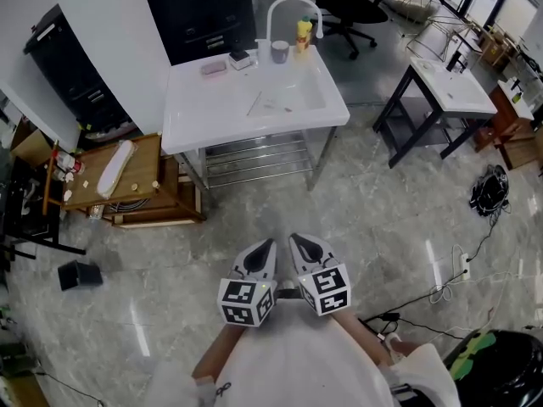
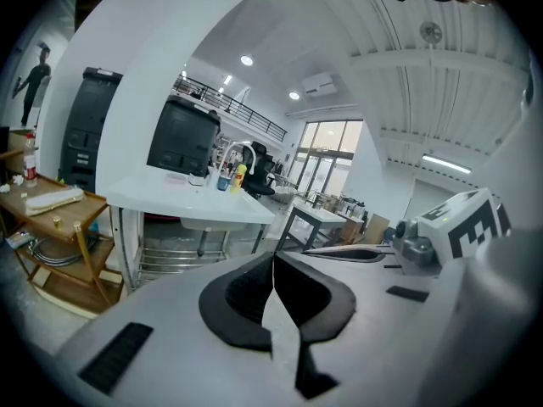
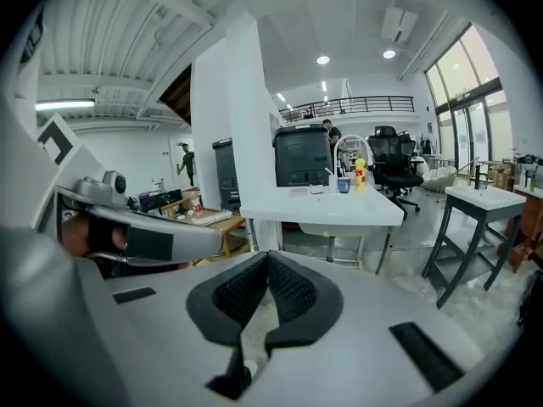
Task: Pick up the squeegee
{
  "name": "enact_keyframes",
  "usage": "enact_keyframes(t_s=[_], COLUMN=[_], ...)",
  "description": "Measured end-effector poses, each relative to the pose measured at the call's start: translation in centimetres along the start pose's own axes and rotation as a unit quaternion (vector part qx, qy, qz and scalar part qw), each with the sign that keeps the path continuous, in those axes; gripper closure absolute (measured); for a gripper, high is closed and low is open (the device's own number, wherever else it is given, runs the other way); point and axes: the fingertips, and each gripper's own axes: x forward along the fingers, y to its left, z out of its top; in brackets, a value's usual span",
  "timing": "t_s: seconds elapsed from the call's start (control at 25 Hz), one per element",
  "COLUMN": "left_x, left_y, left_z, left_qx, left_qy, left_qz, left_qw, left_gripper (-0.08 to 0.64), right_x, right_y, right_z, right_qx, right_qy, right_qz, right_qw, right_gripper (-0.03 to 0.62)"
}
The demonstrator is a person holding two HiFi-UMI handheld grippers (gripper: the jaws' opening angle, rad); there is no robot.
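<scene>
Standing well back from the white worktop (image 1: pixel 208 113), we hold the left hand-held gripper (image 1: pixel 266 246) and the right hand-held gripper (image 1: pixel 296 241) side by side over the floor (image 1: pixel 382 219), both tipped a little downward. In each gripper view the dark pads meet at their tips with nothing between them, so both are closed and empty.

The squeegee (image 1: pixel 255 103) lies far from us on the worktop, just left of the shallow basin (image 1: pixel 297 96) and nearer than the tap (image 1: pixel 288 7) and the yellow bottle (image 1: pixel 303 34). From here it shows only as a slim, pale stroke lying flat and slanted. We cannot tell the blade from the handle, and in the gripper views it is too small to pick out.

We judge it to be light, with a stiff handle and a softer, bendy blade edge. The handle looks like the better place to take hold, across its narrow width and close to the middle so the tool does not swing. Because it lies flat on a smooth, glossy top, it may skate away under a sideways nudge, so the jaws should open first and come down on either side of it before closing.
</scene>
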Motion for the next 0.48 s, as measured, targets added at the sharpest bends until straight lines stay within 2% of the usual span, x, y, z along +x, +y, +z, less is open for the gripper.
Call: enact_keyframes(t_s=[0.48], left_x=[0.8], left_y=[1.2], left_z=[0.4], left_qx=[-0.001], left_qy=[-0.009], left_qz=[0.020], left_qw=[0.9998], left_gripper=[0.532], right_x=[0.6], right_y=[-0.5], right_z=[0.0], right_qx=[0.006], right_qy=[-0.002], right_qz=[0.004], right_qw=[1.000], right_gripper=[0.566])
